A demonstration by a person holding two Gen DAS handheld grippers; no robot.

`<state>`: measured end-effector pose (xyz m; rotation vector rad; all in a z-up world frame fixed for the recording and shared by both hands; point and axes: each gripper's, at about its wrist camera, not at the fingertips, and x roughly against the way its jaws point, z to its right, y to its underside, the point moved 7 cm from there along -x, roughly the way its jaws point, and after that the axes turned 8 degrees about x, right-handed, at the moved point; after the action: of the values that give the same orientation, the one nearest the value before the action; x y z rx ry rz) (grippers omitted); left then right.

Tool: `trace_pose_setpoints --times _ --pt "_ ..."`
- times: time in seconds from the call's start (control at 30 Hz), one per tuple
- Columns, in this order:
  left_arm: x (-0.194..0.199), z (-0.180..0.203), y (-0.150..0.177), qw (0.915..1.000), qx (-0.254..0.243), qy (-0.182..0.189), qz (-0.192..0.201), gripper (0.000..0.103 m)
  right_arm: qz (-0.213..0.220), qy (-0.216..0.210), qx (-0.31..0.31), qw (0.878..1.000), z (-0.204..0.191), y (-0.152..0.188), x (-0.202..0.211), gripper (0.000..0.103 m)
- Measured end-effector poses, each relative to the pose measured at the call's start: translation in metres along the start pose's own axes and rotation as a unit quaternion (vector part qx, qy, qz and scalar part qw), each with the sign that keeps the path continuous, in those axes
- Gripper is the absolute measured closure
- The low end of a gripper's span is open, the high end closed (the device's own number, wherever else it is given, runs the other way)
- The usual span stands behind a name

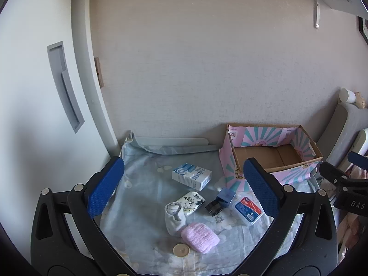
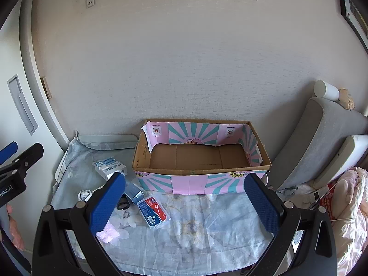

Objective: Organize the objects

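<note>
The left gripper [image 1: 184,181] is hovering over the floral sheet [image 1: 142,225] with its fingers [image 1: 104,187] spread wide apart and nothing between them. Lying on the sheet from left to right are a blue-and-white carton [image 1: 192,176], a patterned tissue pack [image 1: 191,202] touching a white rolled sock [image 1: 174,216], a pink folded cloth [image 1: 200,237] just beside the sock, a small black-and-blue item [image 1: 219,202] and a clear floss-pick case [image 1: 248,209]. A round beige disc [image 1: 181,250] is sitting just left of the cloth. Further right, the open pink-and-teal cardboard box [image 2: 200,184] is standing against the wall. The right gripper [image 2: 185,203] is hanging in front of that box, its fingers [image 2: 261,203] likewise held wide apart, gripping nothing.
</note>
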<state>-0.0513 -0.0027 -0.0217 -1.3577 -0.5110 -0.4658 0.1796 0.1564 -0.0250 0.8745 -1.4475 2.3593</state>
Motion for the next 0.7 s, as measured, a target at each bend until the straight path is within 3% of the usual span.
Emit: trace_pose_setpoints --times 0.7 --pt "-0.0020 0.0029 0.0004 0.9999 -0.013 0.010 0.005 0.000 -0.005 0.018 -0.016 1.000 0.0017 -0.0024 -0.0018 0.000"
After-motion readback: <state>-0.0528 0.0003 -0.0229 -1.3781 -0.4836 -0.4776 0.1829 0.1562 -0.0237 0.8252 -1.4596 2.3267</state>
